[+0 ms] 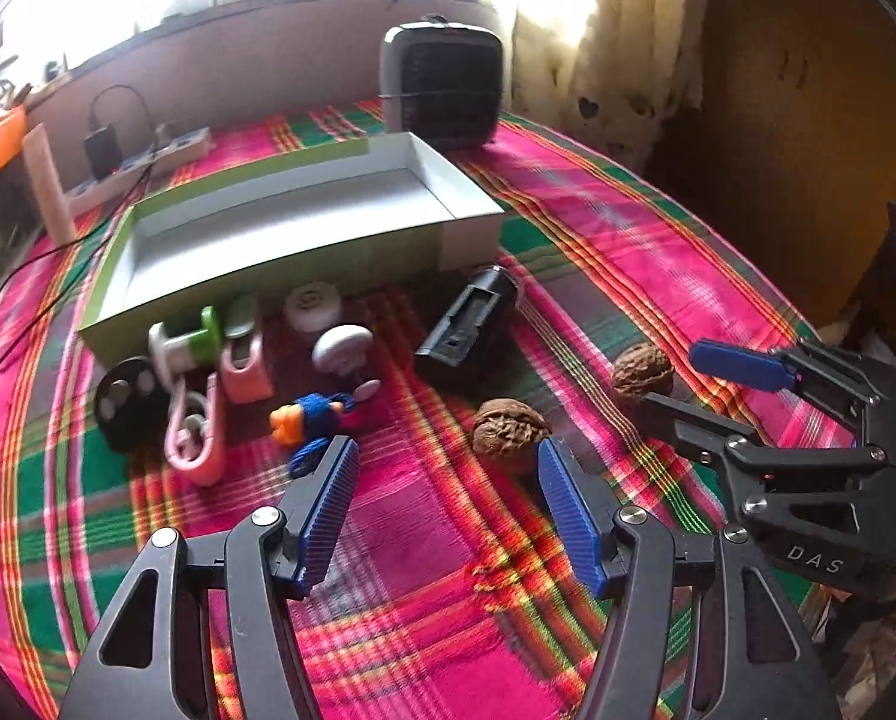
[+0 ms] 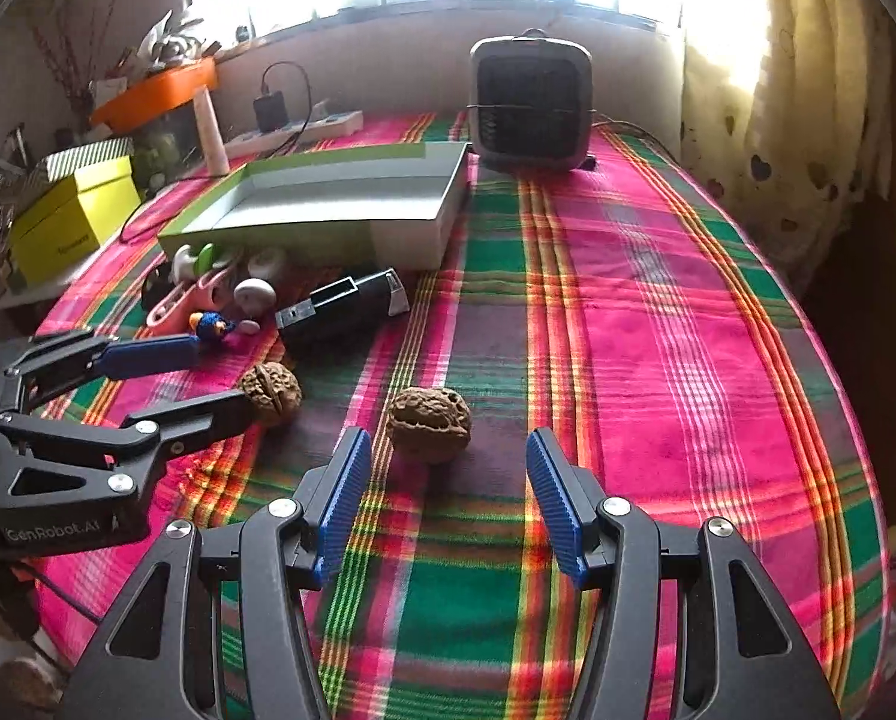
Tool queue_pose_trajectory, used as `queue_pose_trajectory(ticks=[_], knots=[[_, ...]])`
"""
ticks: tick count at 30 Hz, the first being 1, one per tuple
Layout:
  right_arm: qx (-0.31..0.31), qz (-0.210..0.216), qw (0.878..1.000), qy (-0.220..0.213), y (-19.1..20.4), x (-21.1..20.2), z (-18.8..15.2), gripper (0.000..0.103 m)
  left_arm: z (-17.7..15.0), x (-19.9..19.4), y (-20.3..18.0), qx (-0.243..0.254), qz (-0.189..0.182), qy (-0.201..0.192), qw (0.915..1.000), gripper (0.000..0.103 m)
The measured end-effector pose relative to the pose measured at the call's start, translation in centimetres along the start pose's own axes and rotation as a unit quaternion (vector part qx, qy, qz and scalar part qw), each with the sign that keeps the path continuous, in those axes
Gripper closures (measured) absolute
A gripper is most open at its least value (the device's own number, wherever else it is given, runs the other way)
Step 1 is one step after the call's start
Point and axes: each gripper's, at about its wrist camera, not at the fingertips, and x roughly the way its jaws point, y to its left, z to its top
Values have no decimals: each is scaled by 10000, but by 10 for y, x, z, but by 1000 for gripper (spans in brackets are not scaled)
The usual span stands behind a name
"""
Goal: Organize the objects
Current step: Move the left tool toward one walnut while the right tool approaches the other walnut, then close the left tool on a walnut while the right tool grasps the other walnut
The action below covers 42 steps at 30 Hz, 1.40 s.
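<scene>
Two walnuts lie on the plaid cloth. The nearer walnut (image 1: 510,433) sits just ahead of my left gripper (image 1: 445,459), which is open and empty. The other walnut (image 1: 642,371) (image 2: 429,420) lies just ahead of my right gripper (image 2: 445,450), also open and empty. In the right wrist view my left gripper (image 2: 208,372) reaches in from the left beside its walnut (image 2: 270,393). An open green-and-white box (image 1: 292,222) (image 2: 328,198) stands behind a cluster of small things: a black tool (image 1: 469,318), a blue yarn doll (image 1: 313,414), a pink clip (image 1: 196,432).
A grey fan heater (image 1: 445,87) (image 2: 529,105) stands at the back. A power strip with a charger (image 1: 142,165) lies at the back left. A yellow box (image 2: 70,222) sits off the left side. Curtains (image 2: 766,108) hang on the right.
</scene>
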Motion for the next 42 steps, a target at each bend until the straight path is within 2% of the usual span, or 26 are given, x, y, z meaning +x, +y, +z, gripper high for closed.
queue_pose_trajectory(ticks=[11, 13, 16, 19, 22, 28, 33, 42], knots=[[-77, 90, 9998, 156, -4, 10, 3, 48, 4, 14, -8, 84, 25, 152, 9998, 43], [-117, 100, 9997, 188, -3, 12, 3, 52, 4, 15, -9, 111, 45, 147, 9998, 44], [-166, 131, 9996, 172, -1, 12, 4, 58, 5, 16, -10, 152, 85, 123, 9998, 47], [-193, 126, 9996, 178, 0, 13, 5, 60, 6, 17, -7, 106, 171, 100, 9997, 57], [-207, 156, 9995, 175, 1, 14, 7, 64, 8, 17, -5, 89, 140, 100, 9998, 59], [-216, 146, 9995, 168, 3, 14, 6, 67, 8, 17, -3, 77, 166, 87, 9998, 63], [-222, 148, 9995, 168, 4, 13, 5, 69, 8, 16, -2, 35, 189, 78, 9998, 72], [-196, 178, 9995, 172, 6, 13, 6, 69, 7, 15, 2, -77, 177, 65, 9998, 74]])
